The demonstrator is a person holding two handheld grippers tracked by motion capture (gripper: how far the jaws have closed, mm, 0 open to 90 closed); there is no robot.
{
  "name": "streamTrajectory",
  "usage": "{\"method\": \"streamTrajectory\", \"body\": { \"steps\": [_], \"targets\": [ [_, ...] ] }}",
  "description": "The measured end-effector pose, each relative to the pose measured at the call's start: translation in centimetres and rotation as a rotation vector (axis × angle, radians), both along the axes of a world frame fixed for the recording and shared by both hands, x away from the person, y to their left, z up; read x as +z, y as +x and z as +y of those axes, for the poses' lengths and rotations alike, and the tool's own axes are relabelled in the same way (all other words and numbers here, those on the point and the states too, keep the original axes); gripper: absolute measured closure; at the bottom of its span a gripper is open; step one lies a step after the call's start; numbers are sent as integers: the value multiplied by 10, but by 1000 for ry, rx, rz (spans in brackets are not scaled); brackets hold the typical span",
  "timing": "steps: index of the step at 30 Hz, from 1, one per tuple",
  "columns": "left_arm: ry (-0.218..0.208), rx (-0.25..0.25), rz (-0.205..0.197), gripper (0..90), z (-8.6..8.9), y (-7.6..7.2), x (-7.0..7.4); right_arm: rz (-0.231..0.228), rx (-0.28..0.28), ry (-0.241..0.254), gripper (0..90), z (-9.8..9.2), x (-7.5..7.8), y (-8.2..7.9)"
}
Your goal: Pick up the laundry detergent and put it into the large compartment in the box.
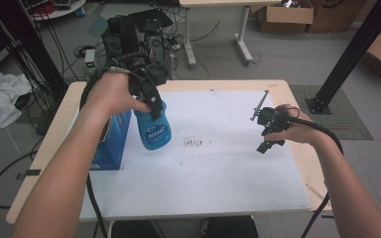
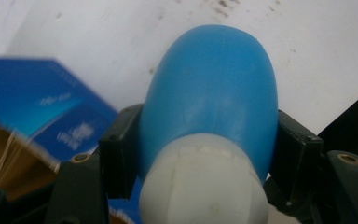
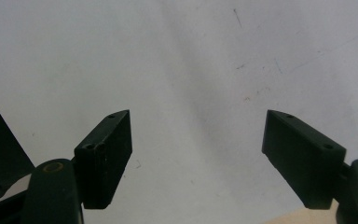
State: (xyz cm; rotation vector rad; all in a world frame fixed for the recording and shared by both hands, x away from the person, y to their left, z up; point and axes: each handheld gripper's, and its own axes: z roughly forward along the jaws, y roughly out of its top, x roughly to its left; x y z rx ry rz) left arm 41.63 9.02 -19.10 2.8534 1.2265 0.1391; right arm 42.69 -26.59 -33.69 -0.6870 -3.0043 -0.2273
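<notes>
We find the left gripper [image 1: 151, 105] clamped on a blue bottle [image 1: 153, 130], its jaws pressing either side of the upper body just below the white cap [image 2: 204, 184], as the left gripper view confirms. In the high view the bottle hangs upright and clear of the white sheet [image 1: 218, 168], just beside a blue box [image 1: 113, 141] that stands at the table's [image 1: 297, 163] left edge (whether the bottle touches the box we cannot tell). The right gripper [image 1: 270, 133] is held above the right part of the sheet, well apart from the bottle; its jaws stand wide apart with nothing between them, bare sheet beneath. A patch of dark specks [image 1: 194, 144] marks the sheet's middle. Our judgement: the grasp and lift are accomplished, and the bottle is in transit. Where it is bound the pictures do not show. Setting it down and releasing it remain outstanding, and the right gripper has no share in the work so far.
</notes>
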Motion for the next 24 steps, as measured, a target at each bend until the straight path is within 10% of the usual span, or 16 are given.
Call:
{"method": "streamTrajectory", "body": {
  "steps": [12,24],
  "targets": [
    [-89,414,-64,369,55,7,66,-6,14,-4,245,2,7,2],
    [-72,647,-91,371,111,2,95,-7,6,-1,245,-1,8,2]
  ]
}}
